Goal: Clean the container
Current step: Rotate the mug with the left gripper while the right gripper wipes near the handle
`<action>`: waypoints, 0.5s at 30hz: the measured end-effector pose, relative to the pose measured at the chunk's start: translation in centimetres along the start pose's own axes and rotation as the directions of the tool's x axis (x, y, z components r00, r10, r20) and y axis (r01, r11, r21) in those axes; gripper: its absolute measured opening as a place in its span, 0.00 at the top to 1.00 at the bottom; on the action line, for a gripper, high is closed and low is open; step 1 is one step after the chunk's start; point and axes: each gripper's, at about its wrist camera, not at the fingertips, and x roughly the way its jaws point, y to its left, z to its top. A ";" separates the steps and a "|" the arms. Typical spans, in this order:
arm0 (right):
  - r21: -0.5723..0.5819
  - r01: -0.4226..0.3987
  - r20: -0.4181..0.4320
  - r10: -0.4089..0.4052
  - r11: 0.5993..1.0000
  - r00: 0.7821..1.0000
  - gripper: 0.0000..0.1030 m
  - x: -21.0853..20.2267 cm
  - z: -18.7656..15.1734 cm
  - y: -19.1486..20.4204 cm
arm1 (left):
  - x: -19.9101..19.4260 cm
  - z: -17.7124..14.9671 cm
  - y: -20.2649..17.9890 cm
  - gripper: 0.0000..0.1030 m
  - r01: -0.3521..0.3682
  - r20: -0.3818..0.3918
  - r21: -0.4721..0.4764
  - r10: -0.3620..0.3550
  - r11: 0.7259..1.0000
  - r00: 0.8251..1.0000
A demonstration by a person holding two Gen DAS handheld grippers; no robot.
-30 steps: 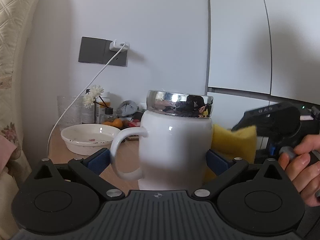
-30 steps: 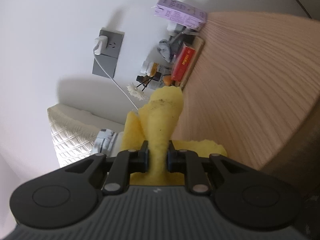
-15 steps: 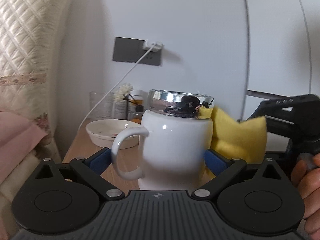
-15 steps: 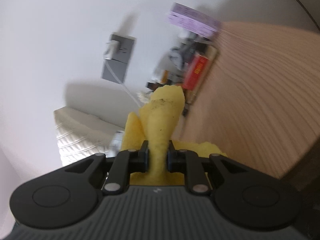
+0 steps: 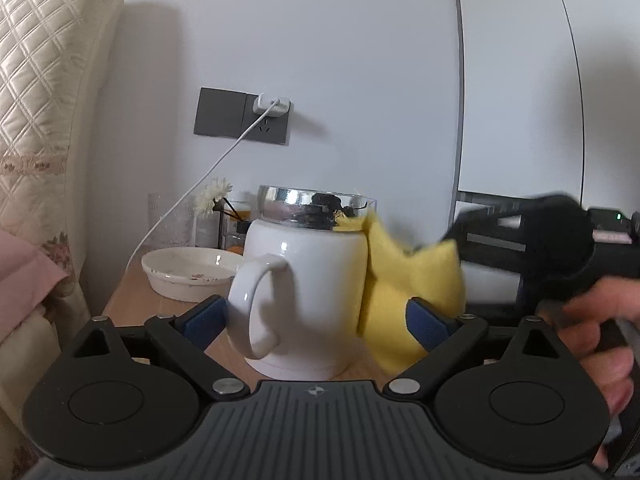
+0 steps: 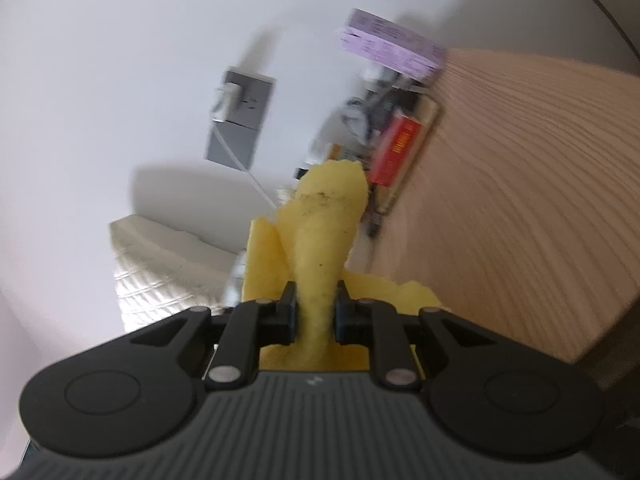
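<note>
Left wrist view: the left gripper [image 5: 316, 320] has its jaws set wide and closing, with the white ceramic mug with a chrome band at its rim [image 5: 306, 284] standing between them on the light wooden desk [image 5: 132, 296]. The left blue pad [image 5: 204, 320] lies just beside the mug's handle; whether it touches cannot be told. The right pad is well clear of the mug wall, with the yellow sponge cloth [image 5: 412, 276] partly between. The mug's base is partly cut off by the gripper body, and its interior is not visible. The cloth rests against the mug's right side up to the chrome band — its lower part is hidden behind the right finger. The right gripper [image 5: 452, 240] enters from the right, blurred, its fingertips hidden behind the cloth; a hand [image 5: 600, 332] holds it, cut off at the frame edge. Behind the mug, a shallow white dish [image 5: 188, 276] sits on the desk; the small items beyond it are largely hidden.

Right wrist view: the picture is rolled and blurred. The right gripper [image 6: 316, 312] is clamped nearly shut on the yellow sponge cloth [image 6: 324, 224], which stands up between the pads and blocks the centre — the mug is not visible. A purple box [image 6: 392, 46] and a red box [image 6: 398, 148] show at the back of the desk [image 6: 520, 200].
</note>
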 end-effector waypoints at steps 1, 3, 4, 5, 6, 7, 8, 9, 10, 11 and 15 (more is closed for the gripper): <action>0.014 0.009 -0.003 -0.009 1.000 1.000 0.81 0.1 -0.1 -0.3 | 0.1 -0.1 0.1 0.14 -0.002 0.002 0.005 0.002 1.000 1.000; 0.028 0.020 -0.006 -0.020 0.999 1.000 0.81 0.2 -0.1 -0.5 | 0.2 -0.1 0.6 0.26 -0.003 0.000 -0.009 0.003 1.000 1.000; 0.021 0.020 -0.005 -0.020 1.000 1.000 0.81 0.2 0.0 -0.2 | 0.3 -0.2 0.8 0.29 0.000 -0.002 -0.024 0.000 1.000 1.000; 0.010 0.014 -0.002 -0.014 1.000 1.000 0.81 0.2 0.1 0.2 | 0.3 -0.2 1.1 0.36 0.003 -0.002 -0.042 -0.003 0.999 1.000; -0.003 0.002 0.002 -0.002 1.000 1.000 0.81 0.1 0.2 0.6 | 0.3 -0.2 1.3 0.42 0.006 -0.002 -0.057 -0.007 0.998 1.000; -0.015 -0.008 0.006 0.008 1.000 1.000 0.81 0.1 0.2 1.0 | 0.2 -0.2 1.5 0.44 0.010 -0.002 -0.064 -0.010 0.998 1.000; -0.025 -0.011 0.009 0.012 1.000 1.000 0.81 0.1 0.2 1.2 | 0.2 -0.3 1.5 0.48 0.013 -0.002 -0.068 -0.013 0.998 1.000; -0.029 -0.006 0.010 0.006 1.000 1.000 0.81 0.2 0.1 1.1 | 0.2 -0.3 1.6 0.51 0.016 -0.002 -0.070 -0.016 0.997 1.000; -0.030 0.005 0.008 -0.005 1.000 1.000 0.81 0.3 -0.1 0.8 | 0.2 -0.3 1.5 0.53 0.021 -0.003 -0.071 -0.021 0.997 1.000; -0.021 0.019 0.004 -0.019 1.000 1.000 0.81 0.4 -0.3 0.5 | 0.2 -0.3 1.5 0.58 0.027 -0.004 -0.072 -0.027 0.997 1.000; 0.013 0.038 -0.015 -0.038 0.999 0.999 0.81 0.8 -0.9 0.1 | 0.3 -0.4 1.2 0.75 0.066 -0.011 -0.074 -0.067 0.995 0.998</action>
